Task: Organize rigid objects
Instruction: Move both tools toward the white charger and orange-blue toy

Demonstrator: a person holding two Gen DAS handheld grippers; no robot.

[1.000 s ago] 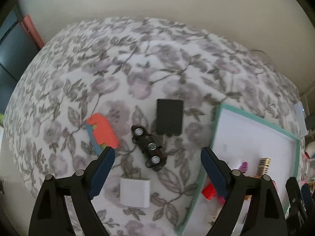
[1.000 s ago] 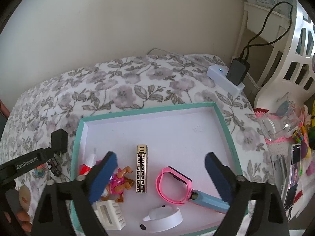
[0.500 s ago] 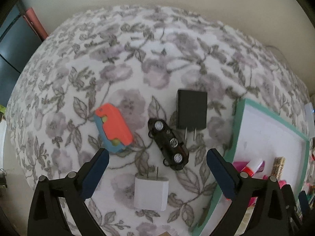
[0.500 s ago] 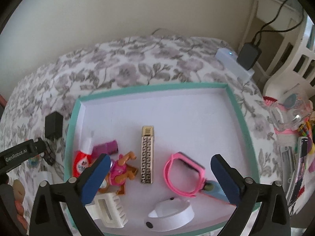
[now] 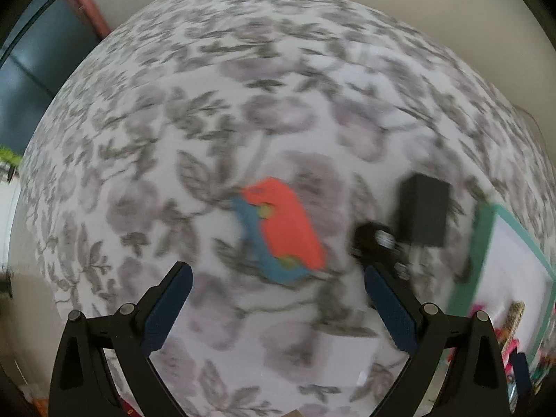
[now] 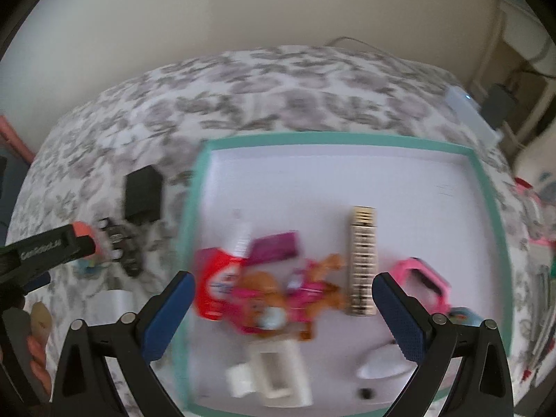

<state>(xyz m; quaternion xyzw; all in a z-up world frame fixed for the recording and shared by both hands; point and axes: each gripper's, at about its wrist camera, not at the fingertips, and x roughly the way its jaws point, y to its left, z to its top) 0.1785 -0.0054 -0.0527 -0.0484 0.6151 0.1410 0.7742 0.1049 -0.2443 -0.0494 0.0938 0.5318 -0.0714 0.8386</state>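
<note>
Ideally, the orange and blue toy point(image 5: 281, 229), lying on the floral bed point(image 5: 243, 87) left of the teal tray point(image 5: 486, 243), is centred between the wide-open, empty left claw point(image 5: 278, 299) before closing, while the right claw point(image 6: 283, 307) hangs open over the tray.

two chargers point(image 6: 143, 193) point(image 6: 111, 304), one toy car point(image 6: 121, 246), one teal tray point(image 6: 486, 205), one pink watch point(image 6: 422, 279).

Both our grippers swung left, spreading wider

Left gripper point(image 5: 278, 283) now frames the orange toy point(image 5: 283, 224); right gripper point(image 6: 283, 286) the doll point(image 6: 274, 299), nothing gripped.
</note>
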